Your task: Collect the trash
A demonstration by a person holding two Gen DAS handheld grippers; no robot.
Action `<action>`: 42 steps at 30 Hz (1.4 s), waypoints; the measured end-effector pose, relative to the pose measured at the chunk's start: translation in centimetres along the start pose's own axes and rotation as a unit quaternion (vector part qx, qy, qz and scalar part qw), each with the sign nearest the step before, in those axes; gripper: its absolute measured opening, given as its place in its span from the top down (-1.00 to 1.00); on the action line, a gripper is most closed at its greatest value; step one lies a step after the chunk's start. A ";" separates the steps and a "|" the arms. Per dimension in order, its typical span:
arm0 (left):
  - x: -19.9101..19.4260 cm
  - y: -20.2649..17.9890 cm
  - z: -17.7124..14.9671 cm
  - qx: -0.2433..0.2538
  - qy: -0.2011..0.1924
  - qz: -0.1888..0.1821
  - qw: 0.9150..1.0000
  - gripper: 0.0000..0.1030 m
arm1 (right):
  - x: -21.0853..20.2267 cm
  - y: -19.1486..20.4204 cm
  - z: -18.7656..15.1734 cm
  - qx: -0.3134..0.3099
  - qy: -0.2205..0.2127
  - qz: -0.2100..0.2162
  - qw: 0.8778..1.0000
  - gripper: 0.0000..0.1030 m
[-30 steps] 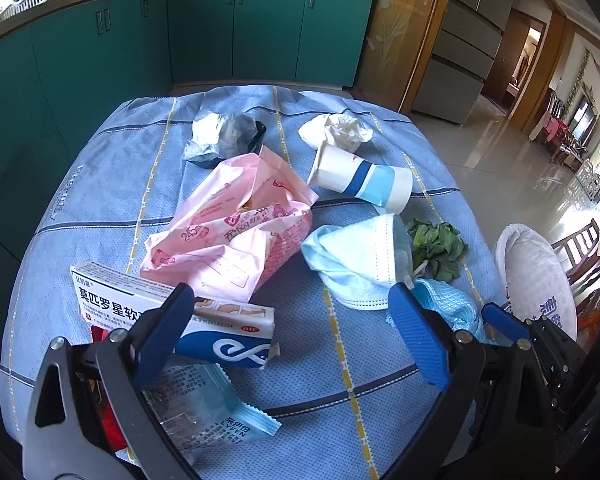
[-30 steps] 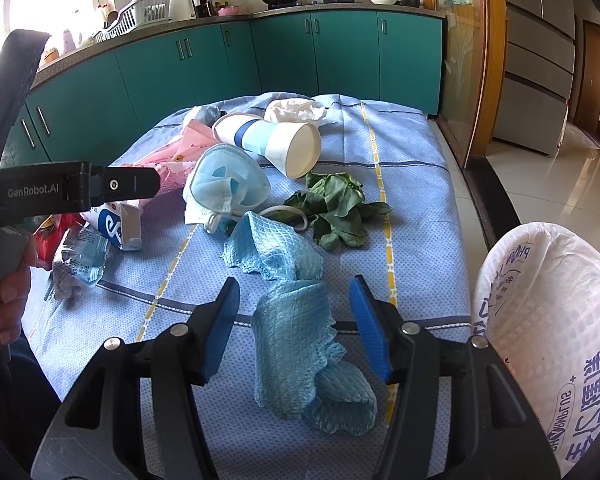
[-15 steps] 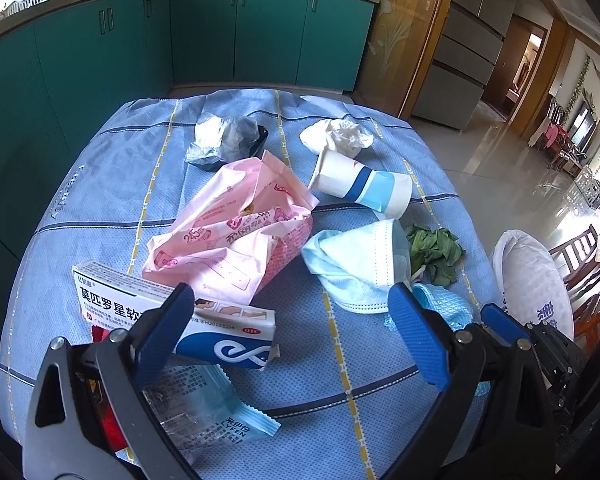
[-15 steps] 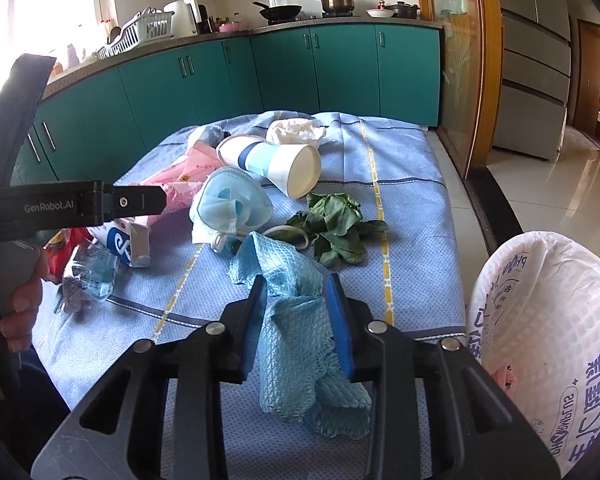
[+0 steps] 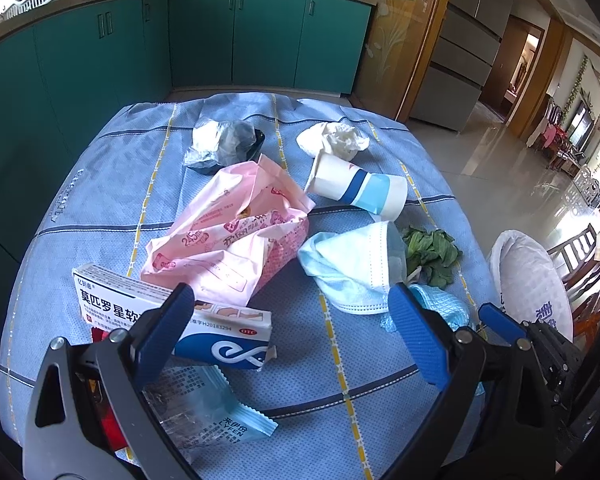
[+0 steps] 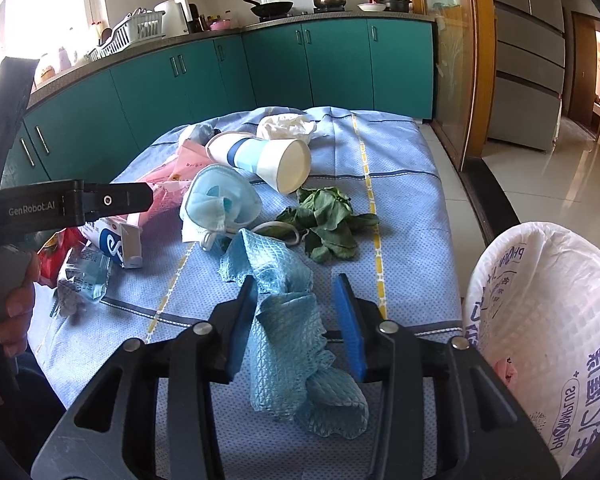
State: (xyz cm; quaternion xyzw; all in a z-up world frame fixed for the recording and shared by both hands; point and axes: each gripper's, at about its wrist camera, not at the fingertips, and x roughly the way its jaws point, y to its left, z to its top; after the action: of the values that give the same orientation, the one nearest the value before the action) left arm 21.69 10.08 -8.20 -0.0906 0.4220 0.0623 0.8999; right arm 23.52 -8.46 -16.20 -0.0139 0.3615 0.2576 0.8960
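Note:
Trash lies on a blue tablecloth (image 5: 332, 344). My right gripper (image 6: 298, 284) straddles a crumpled blue cloth (image 6: 288, 320); its jaws stand a little apart and the left pad touches the cloth. My left gripper (image 5: 288, 300) is open and empty above a white medicine box (image 5: 172, 316). A pink wrapper (image 5: 236, 236), a blue face mask (image 5: 352, 264), a tipped paper cup (image 5: 360, 188), green leaves (image 5: 432, 252) and a crumpled tissue (image 5: 332, 140) lie further out. The white-lined trash bin (image 6: 540, 320) stands at the table's right edge.
A clear plastic wrapper (image 5: 204, 412) and a red packet (image 6: 56, 252) lie at the near left. A grey foil bag (image 5: 224, 144) lies at the far side. Teal cabinets (image 5: 236, 36) stand behind the table. The tiled floor (image 6: 560, 184) is to the right.
My right gripper's jaws narrowed around the blue cloth, then parted a little; the cloth is bunched up between them. My left gripper has hardly moved.

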 end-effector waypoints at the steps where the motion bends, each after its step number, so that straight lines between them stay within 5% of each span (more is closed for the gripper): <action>1: 0.0 0.0 0.0 0.000 0.000 0.000 1.000 -0.88 | 0.1 0.0 0.0 -0.001 0.001 0.000 1.000 0.15; 9: 0.1 -0.3 -0.2 0.005 0.001 0.001 1.000 -0.89 | 0.1 0.2 -0.1 -0.006 0.003 -0.001 1.000 -0.15; 28: -0.1 -0.2 -0.2 0.001 -0.003 0.000 1.000 -0.88 | -0.3 0.5 -0.2 -0.011 -0.004 0.000 1.000 -0.19; 35: -0.5 -0.2 -0.2 0.002 -0.010 -0.003 1.000 -0.89 | -0.5 0.9 -0.1 -0.025 -0.012 0.005 1.000 0.37; 42: -0.5 -0.3 -0.1 0.003 -0.007 -0.001 1.000 -0.88 | -0.8 0.9 -0.1 -0.026 -0.016 0.008 0.999 0.43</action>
State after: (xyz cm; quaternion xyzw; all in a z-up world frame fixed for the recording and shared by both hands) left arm 21.34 9.75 -7.88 -0.0879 0.4155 0.0610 0.9033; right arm 22.52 -8.02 -15.61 -0.0305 0.3404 0.2742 0.8989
